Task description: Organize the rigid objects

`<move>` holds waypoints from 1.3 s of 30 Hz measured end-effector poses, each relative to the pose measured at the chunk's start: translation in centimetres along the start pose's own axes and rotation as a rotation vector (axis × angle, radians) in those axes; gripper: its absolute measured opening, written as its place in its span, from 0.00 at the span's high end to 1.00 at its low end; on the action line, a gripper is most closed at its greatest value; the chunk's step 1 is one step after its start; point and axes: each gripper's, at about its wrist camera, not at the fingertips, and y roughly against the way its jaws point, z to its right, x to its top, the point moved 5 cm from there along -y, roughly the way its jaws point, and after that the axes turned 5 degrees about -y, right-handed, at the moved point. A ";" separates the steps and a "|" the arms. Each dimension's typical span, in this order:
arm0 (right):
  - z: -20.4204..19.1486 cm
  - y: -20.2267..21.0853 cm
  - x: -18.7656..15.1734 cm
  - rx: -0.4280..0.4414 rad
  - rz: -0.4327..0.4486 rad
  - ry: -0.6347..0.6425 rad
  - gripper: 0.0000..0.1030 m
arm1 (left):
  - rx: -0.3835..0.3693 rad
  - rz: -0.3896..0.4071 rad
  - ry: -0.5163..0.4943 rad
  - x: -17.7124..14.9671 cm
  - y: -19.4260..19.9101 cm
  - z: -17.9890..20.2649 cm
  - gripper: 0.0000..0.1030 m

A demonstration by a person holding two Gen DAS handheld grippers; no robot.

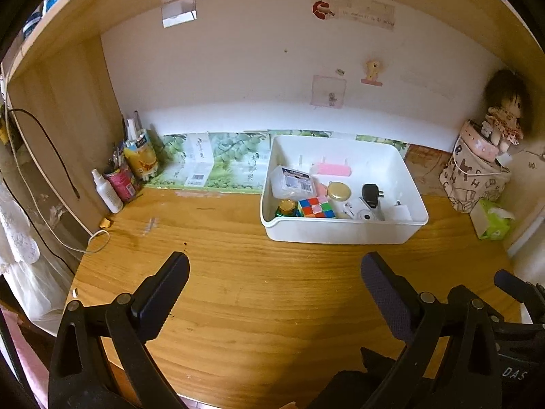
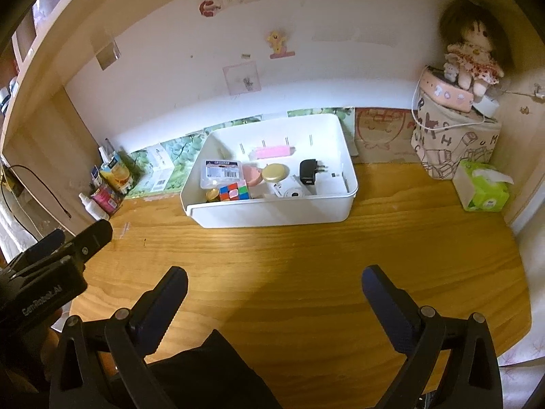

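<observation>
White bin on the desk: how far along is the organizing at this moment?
Done, apparently: the white bin already holds the Rubik's cube, black charger, gold-lidded jar, clear labeled case and pink block. In hand: nothing; left gripper and right gripper are open and empty above the wooden desk. Left: no loose rigid items show on the desk in front.
</observation>
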 end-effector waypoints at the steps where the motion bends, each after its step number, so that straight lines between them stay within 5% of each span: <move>1: -0.1 0.1 0.0 -0.001 0.003 0.005 0.01 | -0.006 -0.003 -0.001 0.0 -0.2 0.2 0.02; 39: 0.6 -3.0 0.5 -0.042 -0.096 -0.004 0.01 | -0.108 0.078 -0.080 2.2 -0.7 2.6 0.02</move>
